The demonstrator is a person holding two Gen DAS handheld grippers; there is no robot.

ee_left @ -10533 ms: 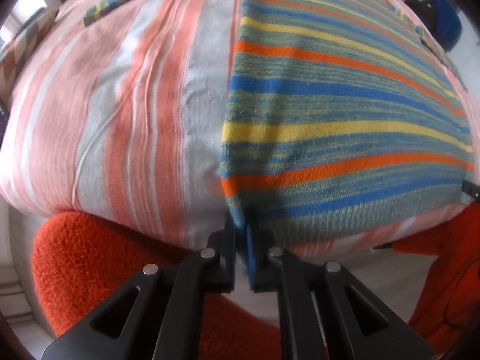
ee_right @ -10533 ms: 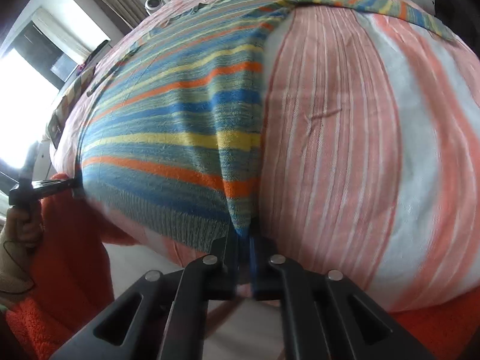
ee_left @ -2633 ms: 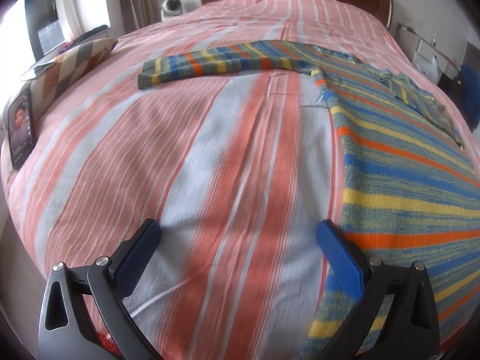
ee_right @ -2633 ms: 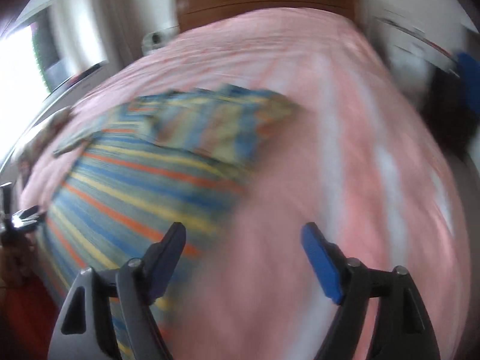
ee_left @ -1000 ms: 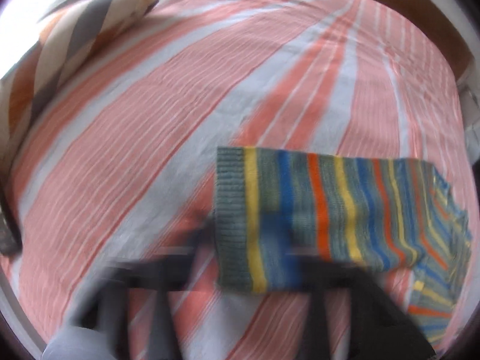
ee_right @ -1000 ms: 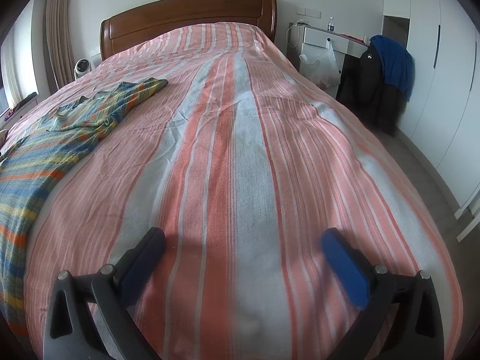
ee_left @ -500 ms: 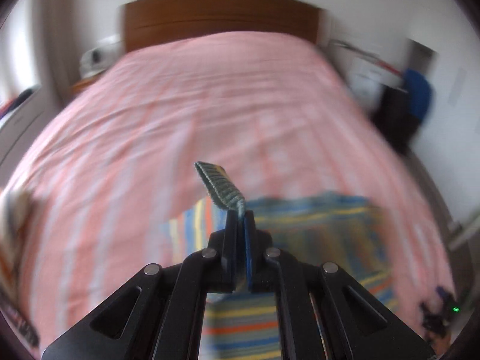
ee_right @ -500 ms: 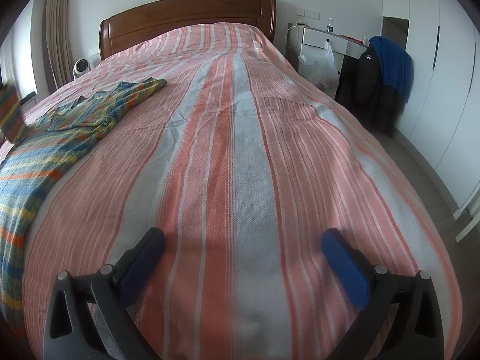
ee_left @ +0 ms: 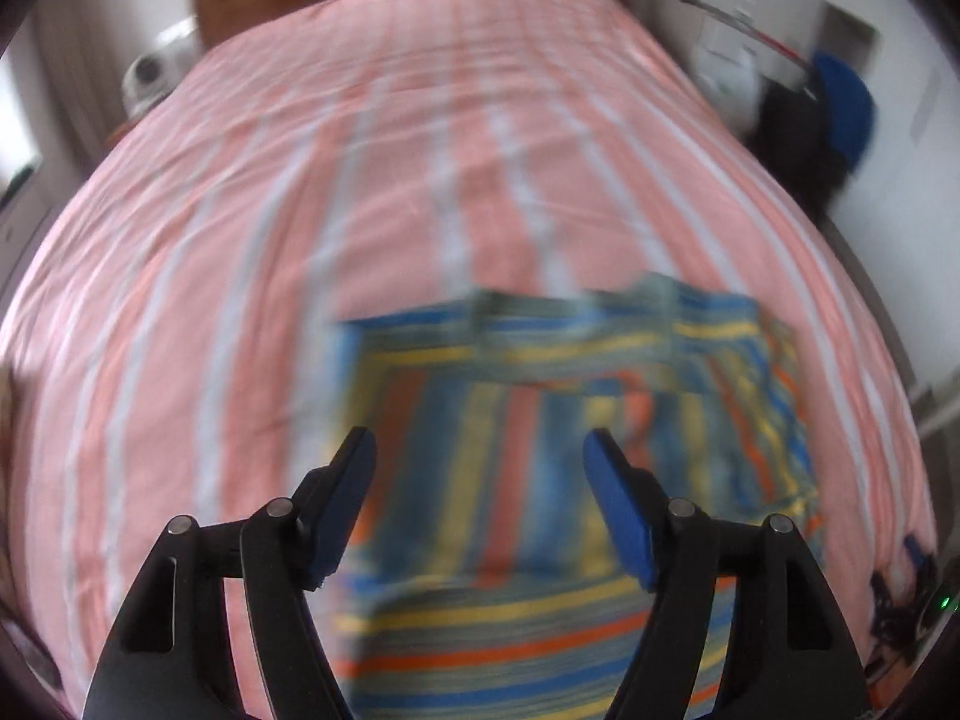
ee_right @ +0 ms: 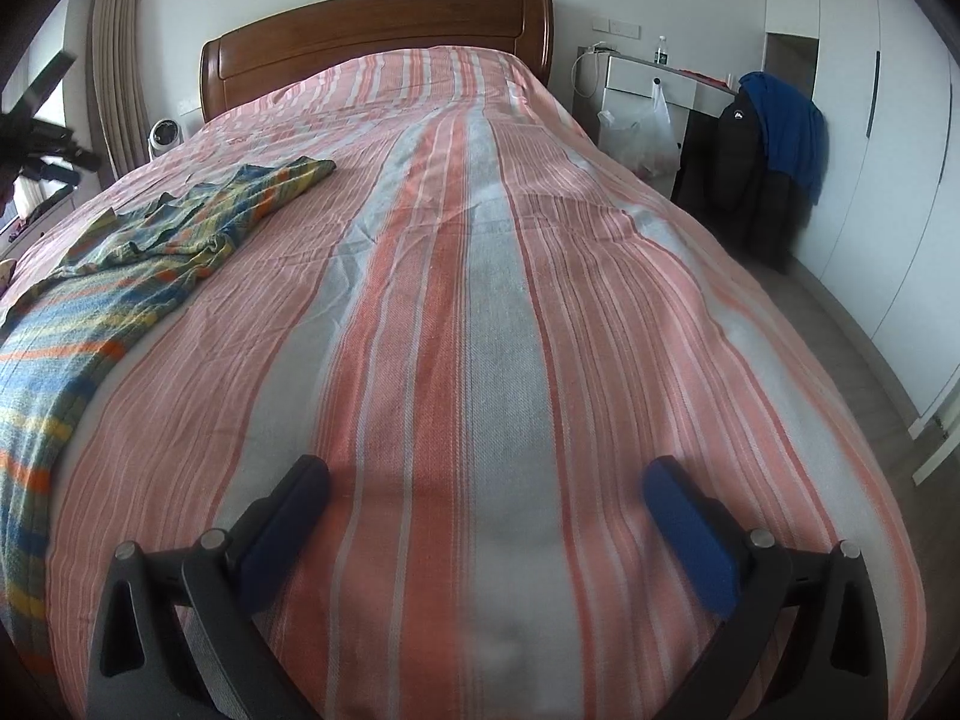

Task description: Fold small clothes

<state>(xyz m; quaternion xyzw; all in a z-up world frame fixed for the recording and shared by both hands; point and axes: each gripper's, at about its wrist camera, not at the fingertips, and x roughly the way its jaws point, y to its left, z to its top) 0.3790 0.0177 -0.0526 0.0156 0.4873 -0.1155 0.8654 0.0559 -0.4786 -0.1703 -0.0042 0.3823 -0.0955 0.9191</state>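
A striped knit sweater (ee_left: 540, 462) in blue, yellow, orange and grey-green lies on the pink striped bed (ee_left: 420, 150), blurred in the left wrist view. One sleeve lies folded across its body. My left gripper (ee_left: 480, 450) hovers above the sweater; its jaws are opening and nothing is between them. In the right wrist view the sweater (ee_right: 120, 264) lies at the left side of the bed (ee_right: 480, 312). My right gripper (ee_right: 486, 480) stands wide open over bare bedspread, holding nothing.
A wooden headboard (ee_right: 372, 36) closes the bed's far end. To the right stand a white bedside cabinet (ee_right: 648, 90) with a plastic bag and a chair draped with dark and blue jackets (ee_right: 774, 138). A small fan (ee_right: 161, 135) sits left of the bed.
My left gripper carried the sleeve cuff across over the sweater's body, then let it go and opened. The right gripper kept still.
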